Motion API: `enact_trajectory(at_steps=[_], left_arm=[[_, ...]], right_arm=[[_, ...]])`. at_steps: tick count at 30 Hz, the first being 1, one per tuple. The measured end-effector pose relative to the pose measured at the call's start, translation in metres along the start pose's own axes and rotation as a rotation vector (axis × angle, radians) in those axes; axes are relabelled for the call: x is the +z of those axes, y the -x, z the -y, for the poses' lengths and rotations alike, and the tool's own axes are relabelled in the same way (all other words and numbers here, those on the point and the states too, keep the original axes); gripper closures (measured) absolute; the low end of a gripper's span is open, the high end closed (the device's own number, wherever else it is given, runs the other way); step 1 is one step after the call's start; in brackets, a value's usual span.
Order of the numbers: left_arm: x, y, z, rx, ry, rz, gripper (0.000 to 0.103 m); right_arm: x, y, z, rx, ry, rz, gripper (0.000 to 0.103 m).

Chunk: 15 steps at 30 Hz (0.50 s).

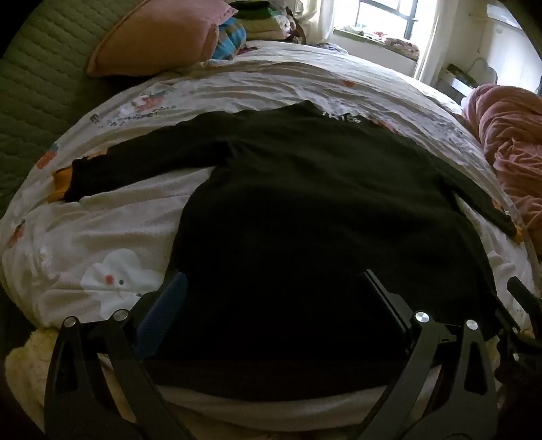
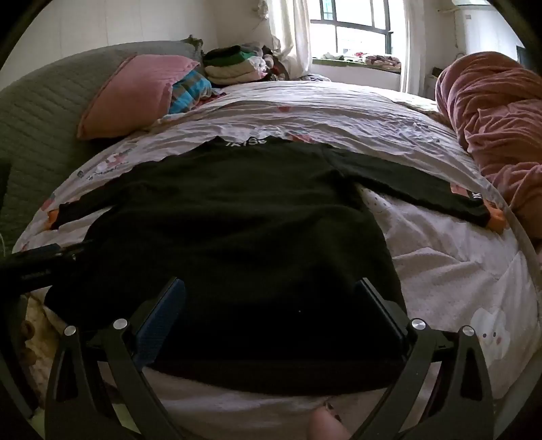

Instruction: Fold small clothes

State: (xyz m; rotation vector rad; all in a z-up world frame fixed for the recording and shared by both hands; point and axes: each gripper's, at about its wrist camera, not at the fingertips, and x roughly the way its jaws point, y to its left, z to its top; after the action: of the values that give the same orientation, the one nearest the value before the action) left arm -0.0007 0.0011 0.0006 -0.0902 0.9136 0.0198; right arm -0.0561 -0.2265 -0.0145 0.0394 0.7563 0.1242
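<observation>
A black long-sleeved top lies spread flat on the patterned bed sheet, collar with white lettering at the far end, sleeves out to both sides. It also shows in the right wrist view. My left gripper is open over the top's near hem, towards its left side. My right gripper is open over the near hem, towards its right side. Neither holds the cloth. The right gripper's edge shows at the far right of the left wrist view; the left gripper shows at the left of the right wrist view.
A pink pillow and a stack of folded clothes lie at the head of the bed. A bunched pink blanket lies on the right. A green quilted headboard is on the left. A window is behind.
</observation>
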Motion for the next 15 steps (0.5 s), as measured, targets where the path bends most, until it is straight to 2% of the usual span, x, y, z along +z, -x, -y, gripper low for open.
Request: enact_trajectory(at_steps=[15], left_arm=[[0.0011,0.0022,-0.0011,-0.003,-0.003,-0.005,0.009]], right_arm=[[0.0014,0.0033,-0.0023,0.016,0.002,0.004,0.004]])
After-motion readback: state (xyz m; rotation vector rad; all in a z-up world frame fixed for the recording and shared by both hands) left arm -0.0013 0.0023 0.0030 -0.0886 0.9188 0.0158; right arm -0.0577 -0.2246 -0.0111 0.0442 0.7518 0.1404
